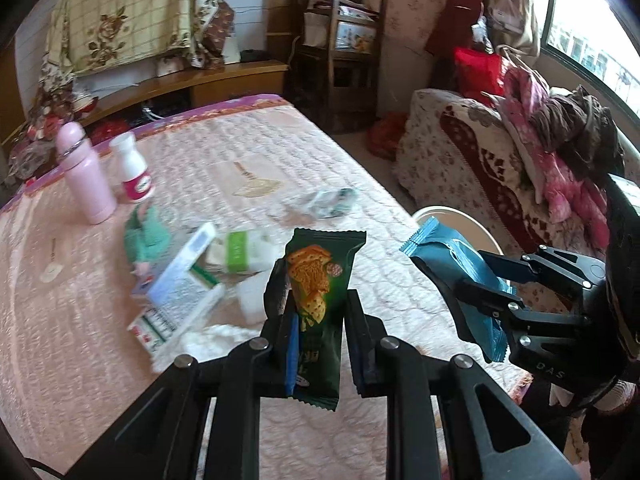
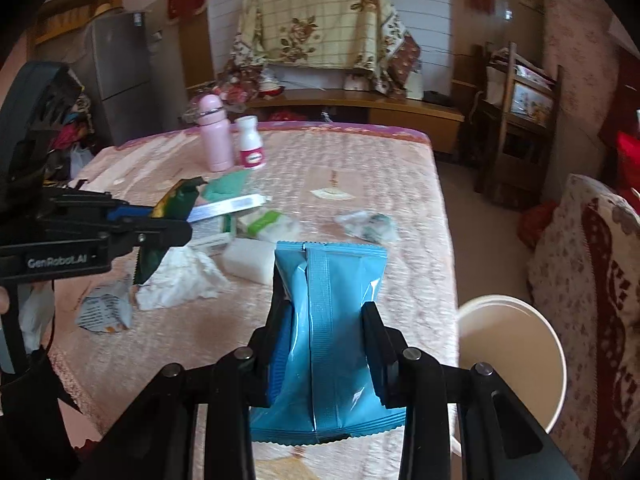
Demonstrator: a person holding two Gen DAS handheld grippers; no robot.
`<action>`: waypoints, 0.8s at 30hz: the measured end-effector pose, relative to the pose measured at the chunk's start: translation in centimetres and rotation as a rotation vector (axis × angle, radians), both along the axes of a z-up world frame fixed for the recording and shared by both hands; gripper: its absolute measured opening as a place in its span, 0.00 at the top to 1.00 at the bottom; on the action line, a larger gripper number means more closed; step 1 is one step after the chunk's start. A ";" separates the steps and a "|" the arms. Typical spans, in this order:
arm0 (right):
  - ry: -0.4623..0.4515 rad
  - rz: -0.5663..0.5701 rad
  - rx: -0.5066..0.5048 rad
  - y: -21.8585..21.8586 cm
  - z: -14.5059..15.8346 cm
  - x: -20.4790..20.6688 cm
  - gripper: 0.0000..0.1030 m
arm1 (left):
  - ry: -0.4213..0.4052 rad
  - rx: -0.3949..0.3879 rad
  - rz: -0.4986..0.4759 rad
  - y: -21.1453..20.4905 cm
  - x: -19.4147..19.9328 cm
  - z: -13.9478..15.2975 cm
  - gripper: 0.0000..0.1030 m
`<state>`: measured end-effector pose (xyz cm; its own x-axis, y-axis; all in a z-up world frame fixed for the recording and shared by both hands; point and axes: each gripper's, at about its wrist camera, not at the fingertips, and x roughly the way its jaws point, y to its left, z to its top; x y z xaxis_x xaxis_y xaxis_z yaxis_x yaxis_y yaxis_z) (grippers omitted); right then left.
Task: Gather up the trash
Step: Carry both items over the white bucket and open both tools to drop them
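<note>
While "GenRobot.AI" is readable on the left gripper (image 2: 160, 224), one green cracker packet (image 1: 316, 312) is pinched in its fingers, one blue packet (image 2: 328, 332) in the right gripper (image 2: 326, 320).

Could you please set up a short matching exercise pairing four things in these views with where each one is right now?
Things:
1. green wrapper
2. blue wrapper
3. pink bottle
4. white bucket

Places:
A. standing upright at the table's far end
B. clamped in the right gripper
C. on the floor beside the table
D. clamped in the left gripper

Pairs: 1-D, 2-B, 3-A, 4-C
</note>
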<state>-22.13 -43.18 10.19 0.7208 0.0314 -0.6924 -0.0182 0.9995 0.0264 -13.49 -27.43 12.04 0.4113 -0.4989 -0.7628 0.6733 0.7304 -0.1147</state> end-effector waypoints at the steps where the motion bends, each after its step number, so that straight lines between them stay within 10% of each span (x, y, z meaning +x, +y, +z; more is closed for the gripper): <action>1: 0.000 -0.009 0.002 -0.5 -0.1 -0.2 0.64 | 0.003 -0.002 -0.010 -0.6 -0.1 0.0 0.79; 24: 0.050 -0.335 0.021 -15.4 -2.7 -4.9 0.64 | 0.087 -0.029 -0.221 -16.1 -3.1 -2.4 0.79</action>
<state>-27.07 -58.62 7.46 0.6585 -0.1871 -0.7289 0.3131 0.9489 0.0393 -16.63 -43.56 9.61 0.2230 -0.5921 -0.7744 0.8034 0.5615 -0.1980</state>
